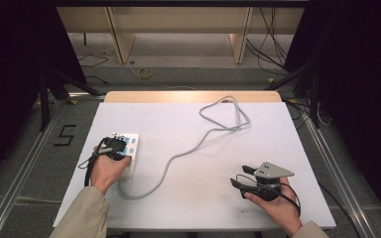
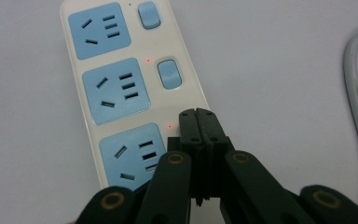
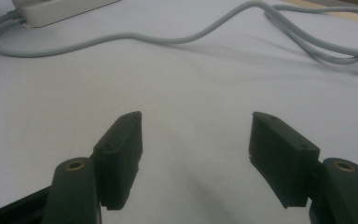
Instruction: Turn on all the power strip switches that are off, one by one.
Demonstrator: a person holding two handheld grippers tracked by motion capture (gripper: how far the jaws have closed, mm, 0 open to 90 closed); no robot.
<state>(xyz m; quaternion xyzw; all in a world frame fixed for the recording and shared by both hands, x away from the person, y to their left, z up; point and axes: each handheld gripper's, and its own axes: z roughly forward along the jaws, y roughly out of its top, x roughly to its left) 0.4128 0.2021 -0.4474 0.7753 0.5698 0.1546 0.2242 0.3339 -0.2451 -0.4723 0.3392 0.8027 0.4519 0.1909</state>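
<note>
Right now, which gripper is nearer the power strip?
Left. The left gripper is shut with its tips over the power strip beside the nearest switch. The right gripper sits open across the table, apart from it.

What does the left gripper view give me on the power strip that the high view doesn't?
The left gripper view alone shows the white power strip's three blue sockets, two blue rocker switches and small red indicator lights, with the left gripper shut, its fingers together over the strip's switch side near the third light. The high view alone shows the grey cable looping across the white table and the right gripper open, apart from the strip. Both show the strip under the left gripper.
</note>
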